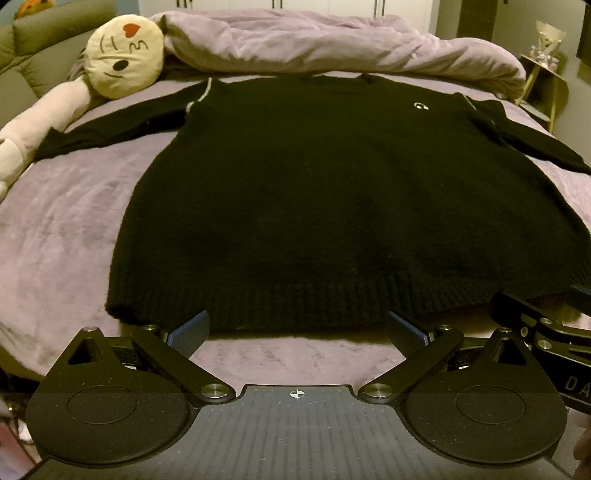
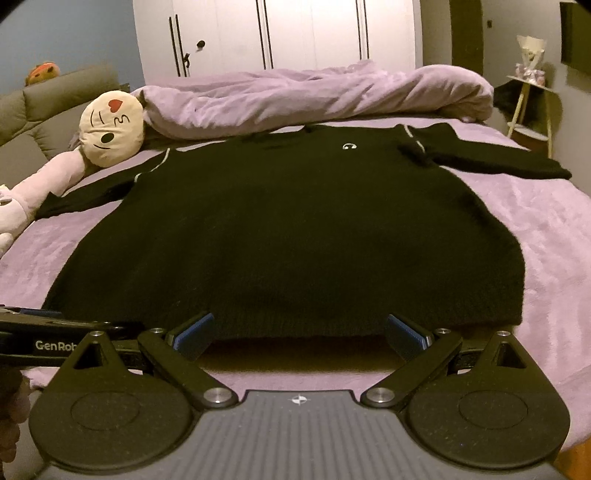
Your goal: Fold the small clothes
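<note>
A black knitted sweater [image 1: 314, 192] lies flat and face up on the purple bed cover [image 1: 66, 229], sleeves spread out to both sides, hem toward me. It also shows in the right wrist view [image 2: 288, 236]. My left gripper [image 1: 297, 332] is open, its blue-padded fingers at the hem toward the left half, empty. My right gripper [image 2: 299, 334] is open at the hem toward the right half, empty. The right gripper's body shows at the right edge of the left wrist view [image 1: 546, 332].
A bunched purple duvet [image 1: 332, 44] lies behind the sweater's collar. A round cream face pillow [image 1: 123, 55] and a pink plush toy [image 1: 55, 107] lie at the back left. A small side table [image 2: 528, 99] stands at the right, white wardrobe doors [image 2: 277, 33] behind.
</note>
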Demonstrator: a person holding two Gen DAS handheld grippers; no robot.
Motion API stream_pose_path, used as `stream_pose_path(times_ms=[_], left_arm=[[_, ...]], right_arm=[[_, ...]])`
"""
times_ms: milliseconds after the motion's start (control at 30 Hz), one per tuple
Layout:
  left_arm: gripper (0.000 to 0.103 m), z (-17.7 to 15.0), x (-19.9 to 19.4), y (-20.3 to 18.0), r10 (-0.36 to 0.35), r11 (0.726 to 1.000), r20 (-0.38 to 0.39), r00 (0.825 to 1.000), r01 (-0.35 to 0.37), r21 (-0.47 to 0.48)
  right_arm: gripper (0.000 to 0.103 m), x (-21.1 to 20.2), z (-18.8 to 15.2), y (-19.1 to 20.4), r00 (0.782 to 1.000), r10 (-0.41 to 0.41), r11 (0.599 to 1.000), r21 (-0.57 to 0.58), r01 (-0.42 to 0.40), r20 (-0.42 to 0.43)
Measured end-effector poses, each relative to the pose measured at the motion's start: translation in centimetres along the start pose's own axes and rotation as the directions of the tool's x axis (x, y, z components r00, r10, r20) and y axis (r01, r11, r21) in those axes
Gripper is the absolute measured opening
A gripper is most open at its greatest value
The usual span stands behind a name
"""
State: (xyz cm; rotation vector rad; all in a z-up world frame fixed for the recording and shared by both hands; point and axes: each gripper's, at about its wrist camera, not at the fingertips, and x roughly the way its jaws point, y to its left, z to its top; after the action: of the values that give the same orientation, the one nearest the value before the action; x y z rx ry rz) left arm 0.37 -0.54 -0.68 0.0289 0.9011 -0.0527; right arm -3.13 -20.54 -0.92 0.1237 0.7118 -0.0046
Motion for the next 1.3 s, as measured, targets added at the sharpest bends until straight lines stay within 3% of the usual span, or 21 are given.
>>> stream_pose_path(times_ms=[233,1300], left_arm=[[0.103,0.1,0.3,-0.1,0.001,1.0,-0.009,1.0,-0.001,-0.004],[0.103,0.6,3.1,-0.2,0.027,0.999,-0.102,0.994,-0.031,-0.038]], right_arm=[[0.099,0.2,0.3,-0.8,1.0,0.01,0.999,0.054,-0.009,-0.013],[0.098,2.5,-0.1,-2.7,0.996,0.091,0.992,0.091,-0.088,-0.021]])
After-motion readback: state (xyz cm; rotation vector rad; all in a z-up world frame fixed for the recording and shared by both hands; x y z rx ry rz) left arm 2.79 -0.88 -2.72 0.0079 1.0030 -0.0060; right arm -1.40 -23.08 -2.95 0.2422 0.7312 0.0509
